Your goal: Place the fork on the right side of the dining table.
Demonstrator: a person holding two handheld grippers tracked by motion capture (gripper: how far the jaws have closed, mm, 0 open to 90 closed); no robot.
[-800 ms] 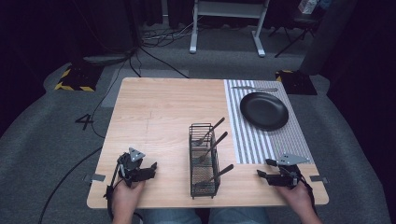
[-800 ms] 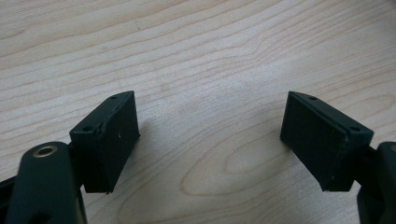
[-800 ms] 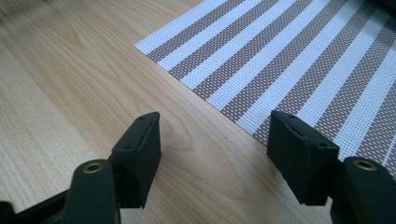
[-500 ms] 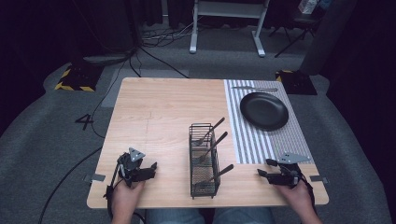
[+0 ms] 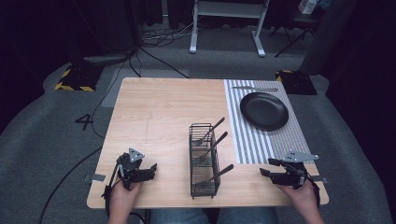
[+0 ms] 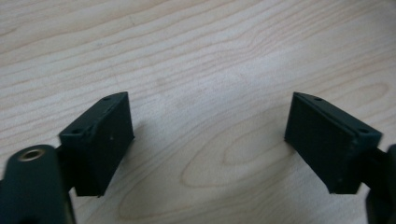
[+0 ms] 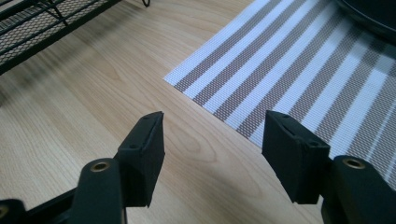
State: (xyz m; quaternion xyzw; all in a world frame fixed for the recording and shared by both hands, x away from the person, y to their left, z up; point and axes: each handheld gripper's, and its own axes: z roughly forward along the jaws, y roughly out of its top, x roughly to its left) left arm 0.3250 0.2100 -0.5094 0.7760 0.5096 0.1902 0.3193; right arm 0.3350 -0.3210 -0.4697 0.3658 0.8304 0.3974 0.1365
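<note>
Seemingly nothing is being handled yet: the left claw [image 5: 150, 169] and right claw [image 5: 267, 167] are resting spread and empty on the pale wooden surface [image 5: 163, 116], the black wire cutlery basket [image 5: 204, 161] sitting between them, untouched.

We're looking at a lab or studio: dark drapes, grey carpet [image 5: 56, 140], hazard-taped floor plate [image 5: 74, 79], loose cables [image 5: 154, 44], and a staged wooden table [image 5: 159, 116].

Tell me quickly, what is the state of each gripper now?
Left gripper: open, holding nothing, over bare wood.
Right gripper: open, holding nothing, beside the striped mat.
</note>
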